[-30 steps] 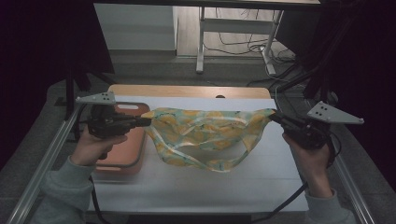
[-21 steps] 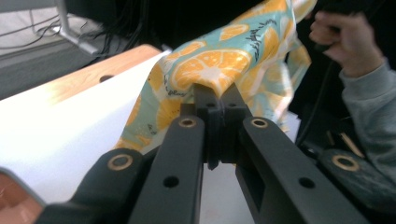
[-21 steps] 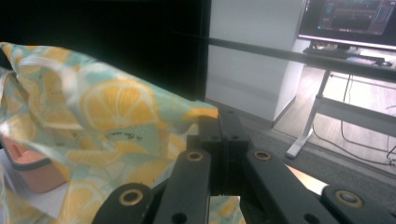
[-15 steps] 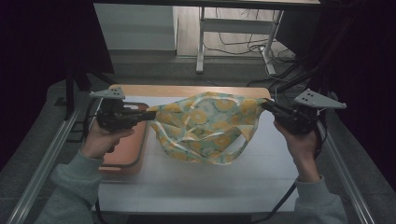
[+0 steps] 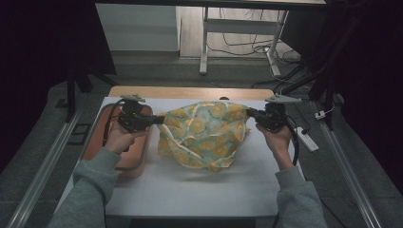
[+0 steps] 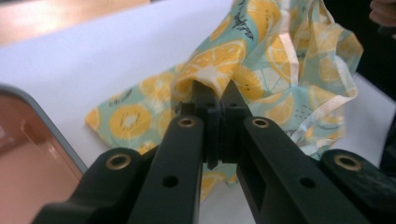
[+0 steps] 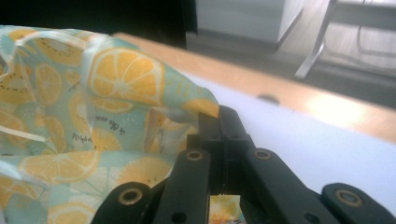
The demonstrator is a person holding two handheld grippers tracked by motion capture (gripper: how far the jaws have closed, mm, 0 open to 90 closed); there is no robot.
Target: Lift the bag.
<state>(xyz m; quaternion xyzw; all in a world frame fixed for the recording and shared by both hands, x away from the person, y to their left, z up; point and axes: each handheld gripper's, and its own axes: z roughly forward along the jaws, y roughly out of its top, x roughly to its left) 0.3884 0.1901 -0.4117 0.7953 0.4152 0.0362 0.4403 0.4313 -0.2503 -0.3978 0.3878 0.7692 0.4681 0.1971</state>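
- Now the lemon-print cloth point(image 5: 205, 135) hangs between the two grippers above the white table top point(image 5: 190, 190), its top edge pulled across from one gripper to the other and its lower part sagging toward the near side, where it appears to touch or nearly touch the surface.
- Compared with a second ago, the cloth sits higher and farther from the person, and it spans a shorter stretch; half a second ago it was already partway through that move.
- Closed onto one upper corner of the cloth, the left gripper point(image 5: 159, 119) has its jaws shut with fabric bunched over the tips; the left gripper view point(image 6: 212, 100) shows the orange-slice print wrapped around them.
- Likewise the right gripper point(image 5: 250, 114) is clamped on the opposite corner; in the right gripper view point(image 7: 217, 116) the jaws meet on a fold, and a scrap of print peeks out low between the arms.
- Both hands have come inward and forward since the earlier frames, so the cloth has more slack in the middle than it had.
- Judged from this, the work looks like spreading or folding the cloth: the lift gives a clean hold at two corners, and the next move likely calls for lowering it evenly so the hanging edge lands flat.
- A risk is the loose white trim point(image 6: 292, 56) catching or folding under as it comes down.
- Beside the left hand point(image 5: 119, 137), an orange tray point(image 5: 138, 159) with a grey rim rests on the table, just left of the cloth.
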